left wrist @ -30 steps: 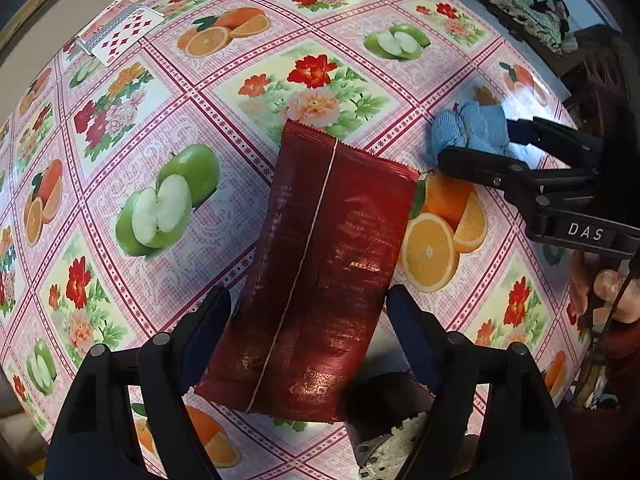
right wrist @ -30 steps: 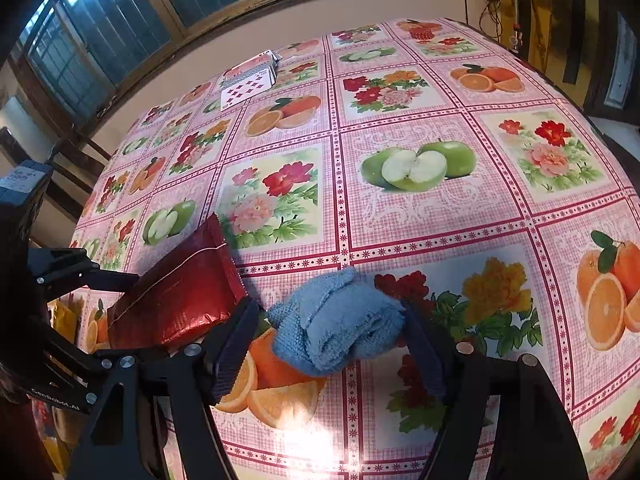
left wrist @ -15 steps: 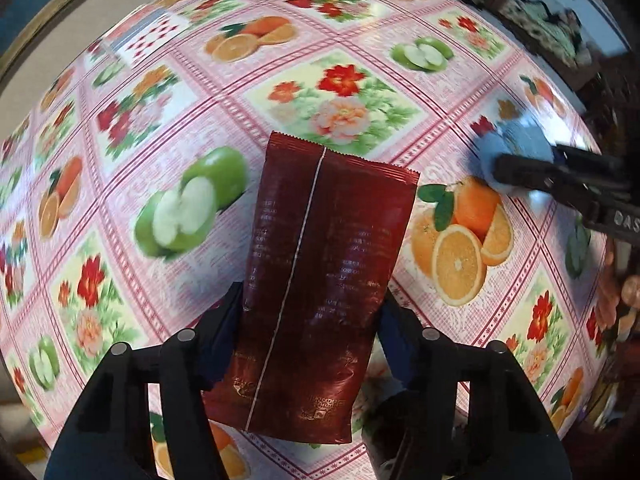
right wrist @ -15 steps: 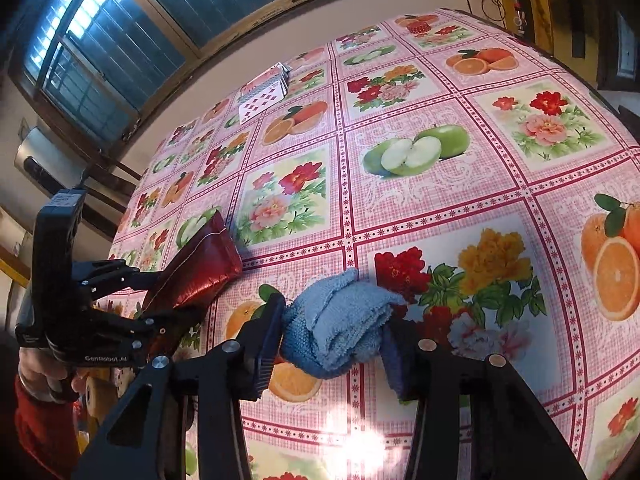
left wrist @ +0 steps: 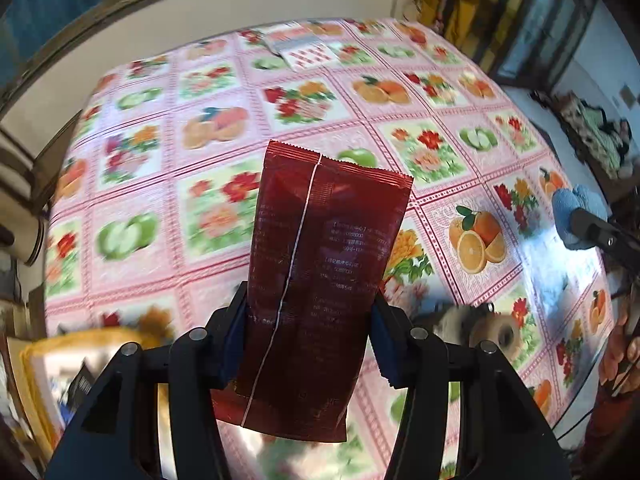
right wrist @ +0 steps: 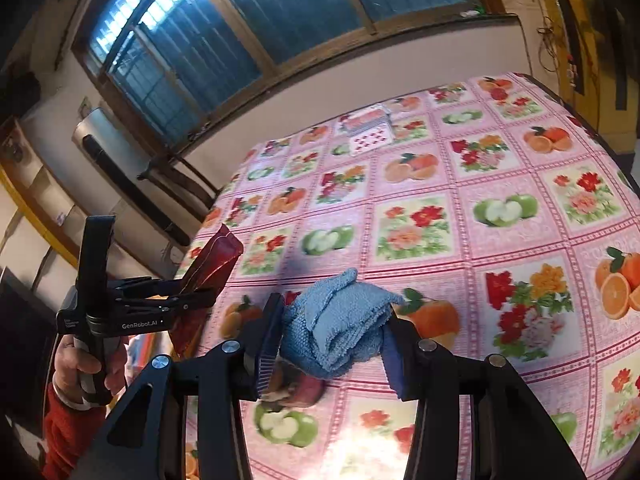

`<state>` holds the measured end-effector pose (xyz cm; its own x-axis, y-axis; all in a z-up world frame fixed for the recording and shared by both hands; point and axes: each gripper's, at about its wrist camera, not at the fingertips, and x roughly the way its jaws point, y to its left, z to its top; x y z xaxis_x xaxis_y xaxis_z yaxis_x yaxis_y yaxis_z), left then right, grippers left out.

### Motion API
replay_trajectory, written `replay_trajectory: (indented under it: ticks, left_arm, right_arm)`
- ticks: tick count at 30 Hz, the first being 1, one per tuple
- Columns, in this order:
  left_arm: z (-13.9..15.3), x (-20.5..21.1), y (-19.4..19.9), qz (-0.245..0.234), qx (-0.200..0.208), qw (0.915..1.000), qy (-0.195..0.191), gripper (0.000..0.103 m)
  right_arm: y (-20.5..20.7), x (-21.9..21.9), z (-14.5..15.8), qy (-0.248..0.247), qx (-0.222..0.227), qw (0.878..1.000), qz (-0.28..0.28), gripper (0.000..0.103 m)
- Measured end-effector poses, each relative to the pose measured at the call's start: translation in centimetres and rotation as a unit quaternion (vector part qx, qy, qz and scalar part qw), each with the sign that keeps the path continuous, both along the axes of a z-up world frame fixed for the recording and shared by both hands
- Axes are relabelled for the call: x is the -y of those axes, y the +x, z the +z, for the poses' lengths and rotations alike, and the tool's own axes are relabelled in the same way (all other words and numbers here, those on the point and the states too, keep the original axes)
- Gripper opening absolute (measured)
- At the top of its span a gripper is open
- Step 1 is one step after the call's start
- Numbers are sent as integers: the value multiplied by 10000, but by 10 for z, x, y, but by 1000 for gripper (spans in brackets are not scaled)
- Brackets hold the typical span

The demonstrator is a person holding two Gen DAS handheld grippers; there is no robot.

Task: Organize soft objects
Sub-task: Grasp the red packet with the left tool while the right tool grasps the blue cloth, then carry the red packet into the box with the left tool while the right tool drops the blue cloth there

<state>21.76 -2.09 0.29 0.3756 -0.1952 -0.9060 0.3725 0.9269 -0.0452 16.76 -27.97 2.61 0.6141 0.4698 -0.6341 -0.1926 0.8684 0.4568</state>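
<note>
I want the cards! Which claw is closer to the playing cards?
Can't tell. Both are far from the playing cards at the table's far end: left claw holds the red packet, right claw the blue cloth.

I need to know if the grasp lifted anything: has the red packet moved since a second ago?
Yes. The red packet, clamped in the left gripper, has come up off the tablecloth; it lay flat beside the printed green apple, and now stands raised near the table's edge.

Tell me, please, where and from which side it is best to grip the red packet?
Grip the red packet at its lower half, one pad on each long side edge, coming from its bottom end. It is flat, long and soft, so a grip across the width holds it. The left tool holds it this way now, lifted above the tablecloth.
</note>
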Motion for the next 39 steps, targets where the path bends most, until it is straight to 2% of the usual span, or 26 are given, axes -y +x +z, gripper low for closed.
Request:
replay_trajectory:
  ticks: [4,7,11,17,23,27,33,39]
  left_arm:
    - [28,-61,-39,455,179,9987,-113,52]
    - [38,-106,-68,777,286,9965,-134,52]
    - [37,-159,-98,1262,296,9914,-199,52]
    - [27,-218,-128,1984,362,9793,-142,52]
    - [7,-250,-143,2428,387,9693,-4,52]
    - [-7,-266,-147,2676,355,9628,-146,52]
    - [-28,-275,-150,2927,309,9554,-226,52]
    - [-36,-275,-152,3226,474,9453,-119,55]
  right_arm:
    - [-10,-62,15,131,74,9977,667,46]
    - [-16,-119,15,154,50,9928,1186,46]
    - [-17,-194,2,188,-106,9845,1741,46]
    - [-20,-278,-21,125,-334,9740,2239,46]
    - [-28,-332,-34,-24,-413,9663,2541,46]
    - [-25,-356,-39,-155,-393,9657,2563,46]
    - [-12,-387,-43,-443,-228,9701,2376,46]
    - [2,-416,-65,-734,-350,9656,2468,51]
